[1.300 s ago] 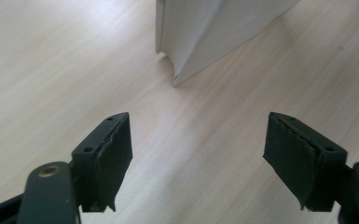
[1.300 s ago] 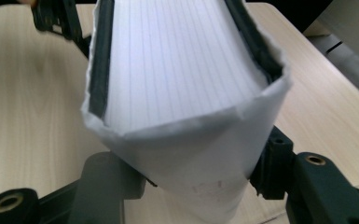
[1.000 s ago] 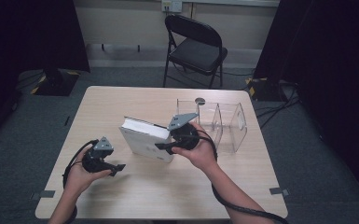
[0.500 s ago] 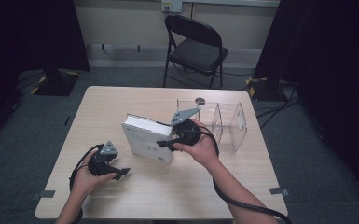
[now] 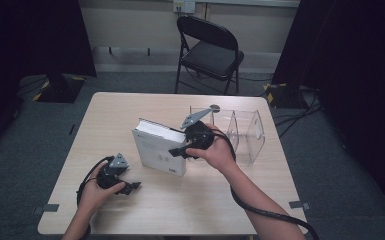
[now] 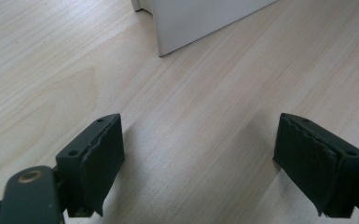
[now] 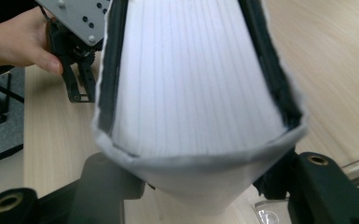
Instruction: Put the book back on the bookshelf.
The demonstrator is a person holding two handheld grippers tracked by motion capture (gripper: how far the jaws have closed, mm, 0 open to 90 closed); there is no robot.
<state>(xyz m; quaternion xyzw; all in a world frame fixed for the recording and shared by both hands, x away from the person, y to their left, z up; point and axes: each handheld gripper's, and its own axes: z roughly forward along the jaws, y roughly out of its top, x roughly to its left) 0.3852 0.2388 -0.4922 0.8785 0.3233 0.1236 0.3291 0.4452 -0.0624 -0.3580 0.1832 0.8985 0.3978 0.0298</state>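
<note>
A thick white book (image 5: pixel 159 150) stands on its edge in the middle of the table (image 5: pixel 130 107), page block up. My right gripper (image 5: pixel 179 150) comes in from the right and is shut on the book's near end. In the right gripper view the book (image 7: pixel 191 84) sits between the two black jaws of the right gripper (image 7: pixel 182 14), one jaw on each cover. These jaws have just been opening slightly with the book still between them. My left gripper (image 5: pixel 131 187) rests low at the front left, open. Bare tabletop lies between the left gripper's (image 6: pixel 200 158) pads, and the book's corner (image 6: pixel 200 18) is ahead.
A clear acrylic divider rack (image 5: pixel 245 132) stands at the right behind the book. A black folding chair (image 5: pixel 210 50) is beyond the far edge of the table. The left hand and its gripper (image 7: pixel 74 46) appear past the book in the right gripper view.
The left hand has drifted slightly toward the near edge and the right. The book and the right gripper stay in almost the same place.
</note>
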